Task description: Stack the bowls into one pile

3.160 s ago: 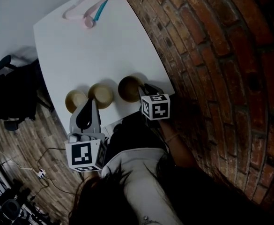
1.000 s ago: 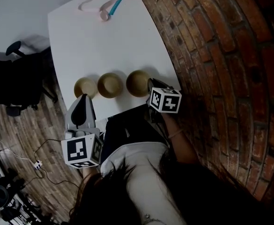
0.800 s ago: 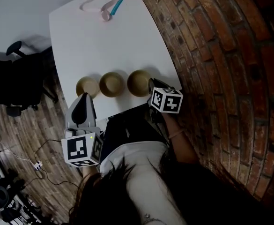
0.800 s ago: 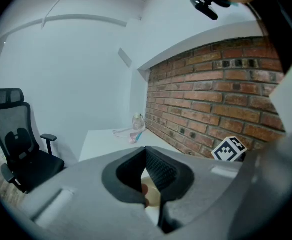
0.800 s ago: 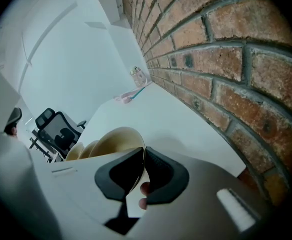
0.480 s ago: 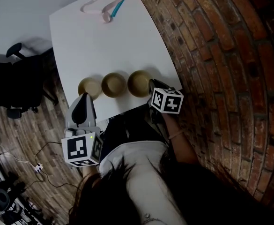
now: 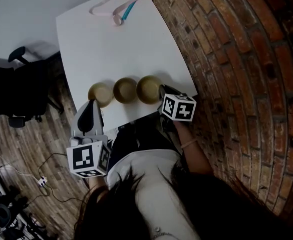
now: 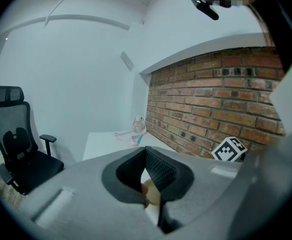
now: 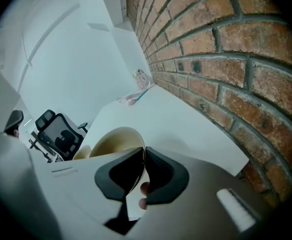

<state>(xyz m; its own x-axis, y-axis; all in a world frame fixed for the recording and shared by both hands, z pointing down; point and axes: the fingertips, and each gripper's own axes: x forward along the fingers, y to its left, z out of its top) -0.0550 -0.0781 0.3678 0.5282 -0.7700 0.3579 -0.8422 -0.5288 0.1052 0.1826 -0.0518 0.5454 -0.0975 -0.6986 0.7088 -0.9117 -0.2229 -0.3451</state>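
Seen from above, three tan bowls sit in a row near the 6 o'clock edge of a white table [image 7: 111,49], none stacked yet. The left-hand bowl [image 7: 100,93] and middle bowl [image 7: 125,89] stand just beside each other. The right-hand bowl [image 7: 149,88] closes the row at its 3 o'clock end, next to a brick wall [image 7: 226,59].

The right gripper [image 7: 162,90] meets that bowl at its 4 o'clock rim. In the right gripper view its fingers [image 9: 160,176] are pressed nearly together with the thin rim of the right-hand bowl [image 9: 117,140] pinched between them — a firm edge grip.

The change is on the other side. About three seconds ago the left gripper [image 7: 90,105] reached in over the left and middle bowls. It has since drawn back toward the person and now hangs just off the table edge, at 6 o'clock of the left-hand bowl. In the left gripper view its fingers [image 8: 160,170] meet at the tips and hold nothing; a bowl shows pale behind them.

Over the last second the row and the right gripper's hold look unchanged. This probably means the right side takes the first move — lifting the gripped bowl toward 9 o'clock into the middle one.
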